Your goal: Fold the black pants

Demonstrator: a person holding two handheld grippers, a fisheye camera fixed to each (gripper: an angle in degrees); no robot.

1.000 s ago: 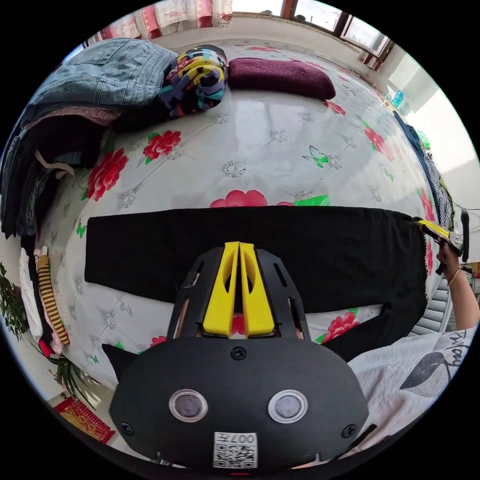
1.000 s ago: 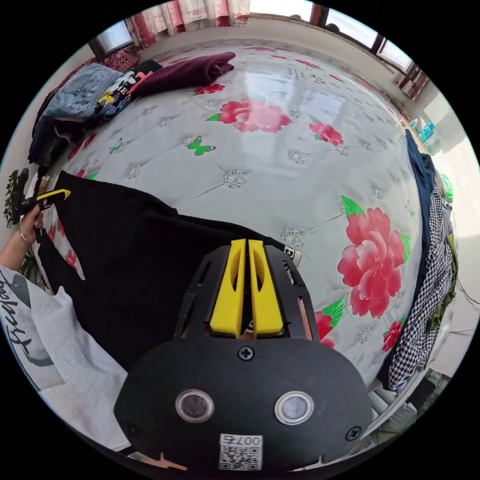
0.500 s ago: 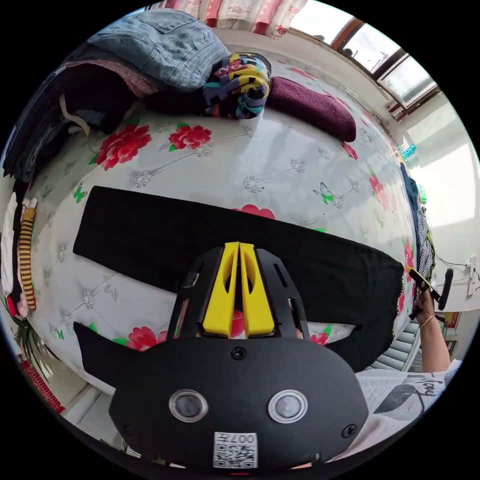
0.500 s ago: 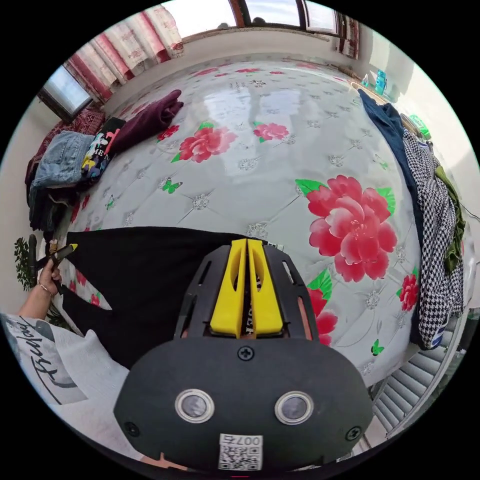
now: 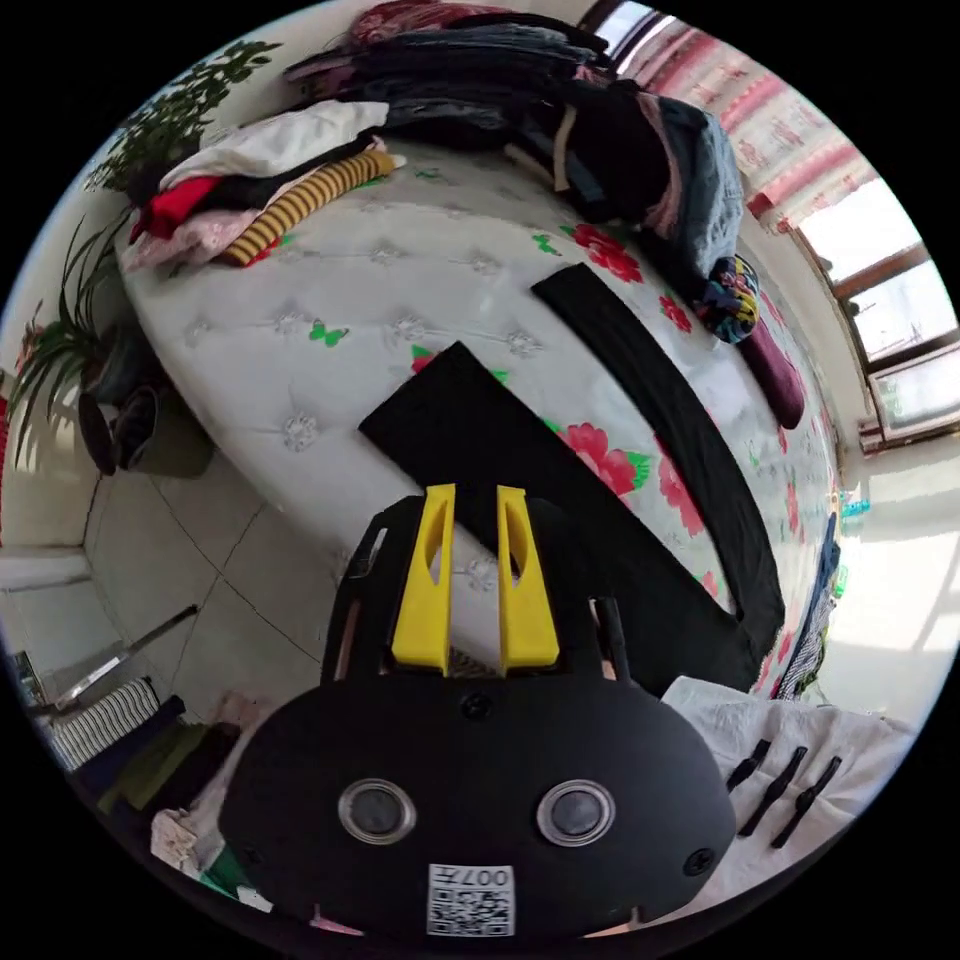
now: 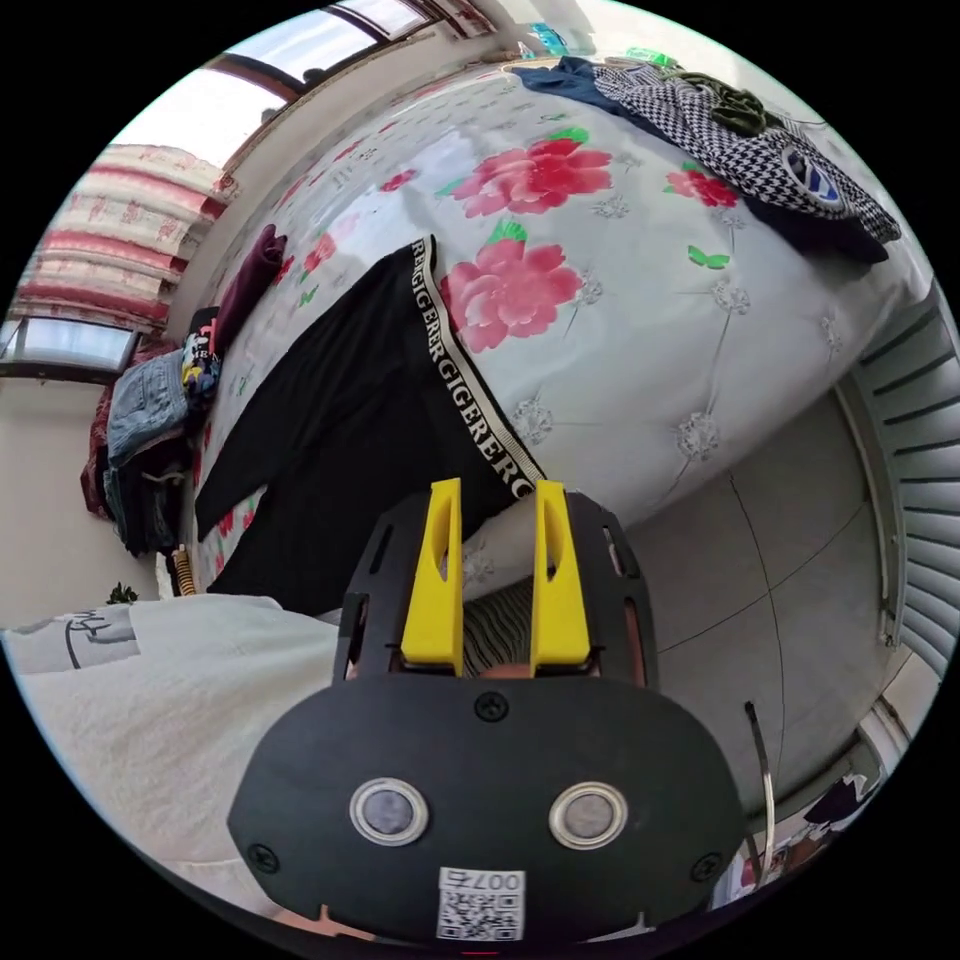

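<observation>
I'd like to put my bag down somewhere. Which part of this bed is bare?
Free: the flowered sheet between the black pants waistband and the houndstooth clothes; also between the near pant leg and the striped pile. Crowded: the jeans heap at the corner.

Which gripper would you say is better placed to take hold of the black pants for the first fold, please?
Probably the left. The left gripper hangs open just over a leg end of the black pants, while the right gripper, also open, sits off the bed edge beside the waistband.
</observation>
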